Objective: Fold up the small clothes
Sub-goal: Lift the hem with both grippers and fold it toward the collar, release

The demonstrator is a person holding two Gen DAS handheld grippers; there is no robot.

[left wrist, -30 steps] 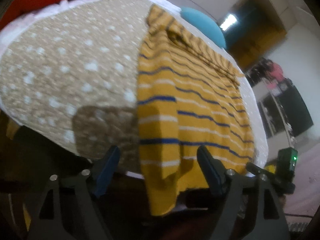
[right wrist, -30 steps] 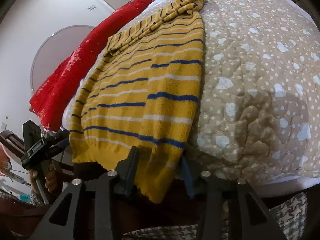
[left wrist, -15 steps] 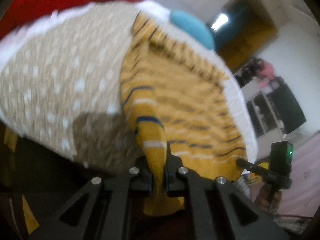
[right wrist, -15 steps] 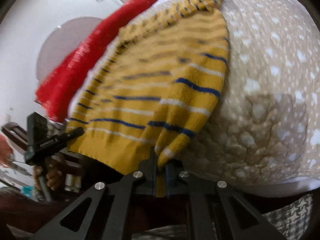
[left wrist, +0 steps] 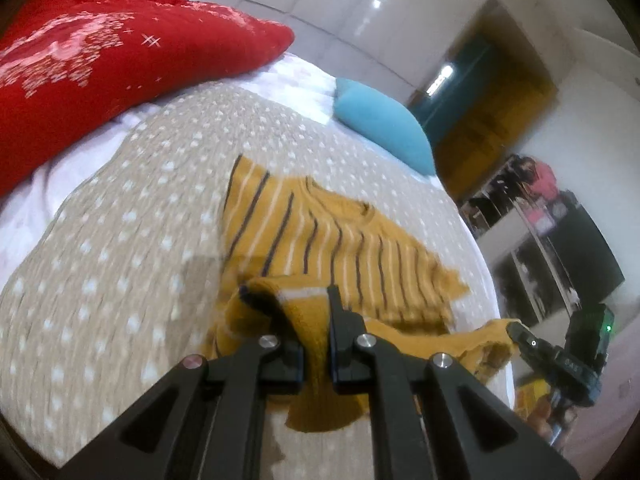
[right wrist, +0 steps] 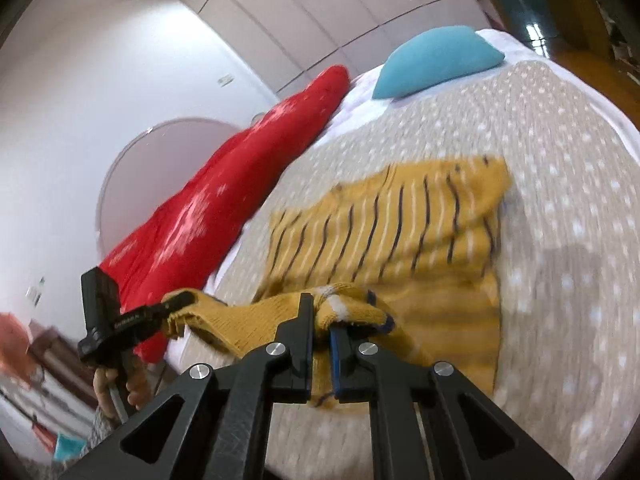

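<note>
The left gripper [left wrist: 316,344] is pinching a bunched corner of the yellow striped sweater [left wrist: 344,256], its fingers closed down to the thickness of the knit. The right gripper [right wrist: 320,344] is clamping the other hem corner the same way, cloth bulging over its fingertips. The lifted hem is stretching between the two tools above the beige dotted quilt [left wrist: 120,264], while the sweater's upper part is lying flat on it further in. The folded hem is hiding the cloth beneath it, and motion blur is smearing the stripes in the right wrist view.

Each camera is catching the other tool from the side, gripping its corner: the left view at its right edge [left wrist: 560,360], the right view at its left edge [right wrist: 120,320], with a bare hand [right wrist: 120,384] underneath. Beyond the sweater, a red patterned pillow [left wrist: 120,52] and a blue cushion [left wrist: 384,124] are resting at the bed's far side. Only the left view is showing dark shelving [left wrist: 560,248] across the room.
</note>
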